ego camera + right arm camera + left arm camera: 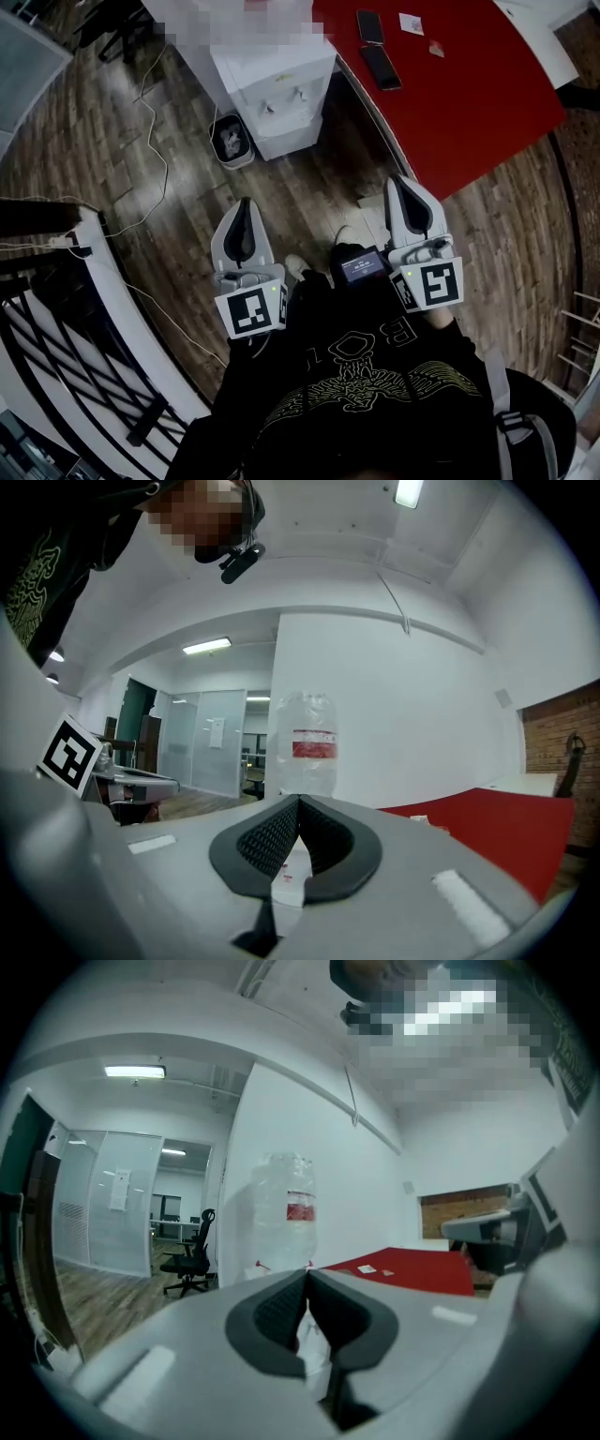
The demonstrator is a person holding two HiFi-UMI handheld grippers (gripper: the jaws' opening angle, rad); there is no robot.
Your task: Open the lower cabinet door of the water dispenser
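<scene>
Across the wooden floor, well ahead of both hands, the white water dispenser (277, 89) stands beside the red counter (469, 103), with a small bin (232, 139) just next to it. Its lower cabinet door (292, 136) looks closed. The left tongs (246, 202) and right tongs (401, 180) are both clenched on nothing, near the person's body. The door is probably light, stiff plastic on a hinge; hook its free edge and pull gently, so the unit under its bottle (284, 1208) does not rock
</scene>
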